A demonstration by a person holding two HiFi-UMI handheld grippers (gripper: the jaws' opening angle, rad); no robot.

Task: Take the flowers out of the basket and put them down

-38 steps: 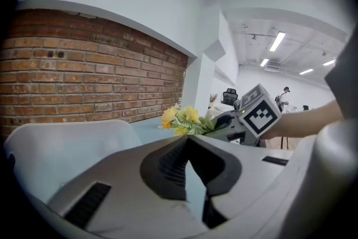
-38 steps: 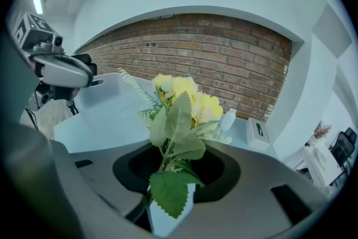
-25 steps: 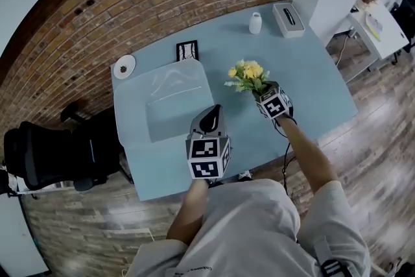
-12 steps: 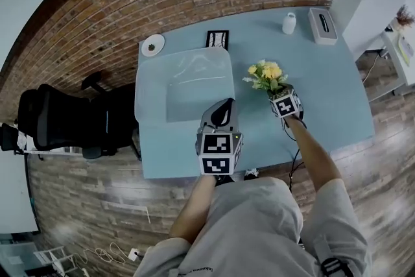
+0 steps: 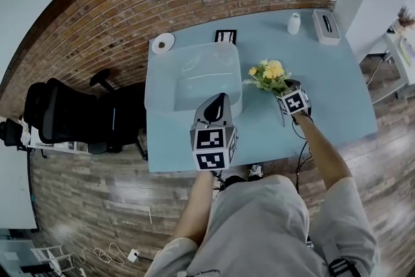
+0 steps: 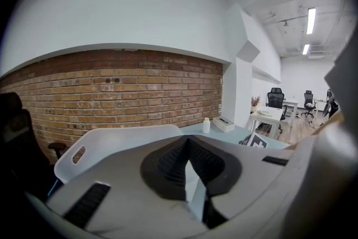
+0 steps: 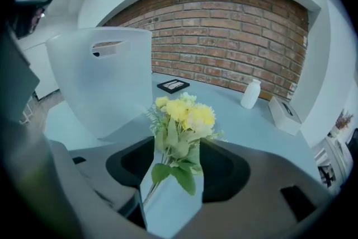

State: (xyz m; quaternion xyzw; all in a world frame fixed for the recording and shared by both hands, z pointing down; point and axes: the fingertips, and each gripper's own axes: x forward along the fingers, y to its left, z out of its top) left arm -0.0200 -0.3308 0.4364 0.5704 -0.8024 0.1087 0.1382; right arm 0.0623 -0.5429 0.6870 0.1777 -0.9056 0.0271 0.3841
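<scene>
Just spread right gripper (image 7: 171, 147) jaws apart, flowers (image 7: 182, 117) loose between; left gripper (image 6: 187, 141) pinched shut on basket (image 6: 120, 135) rim.

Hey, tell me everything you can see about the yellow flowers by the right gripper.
A small, artificial-looking bunch: the flowers have yellow and cream blooms, feathery green sprigs and broad leaves on thin stems. They are out of the translucent basket, beside it over the blue table. The stems run between the jaws of the right gripper, which have just been opening and stand apart, not pressing them. Whether the bunch rests on the table is unclear.
</scene>
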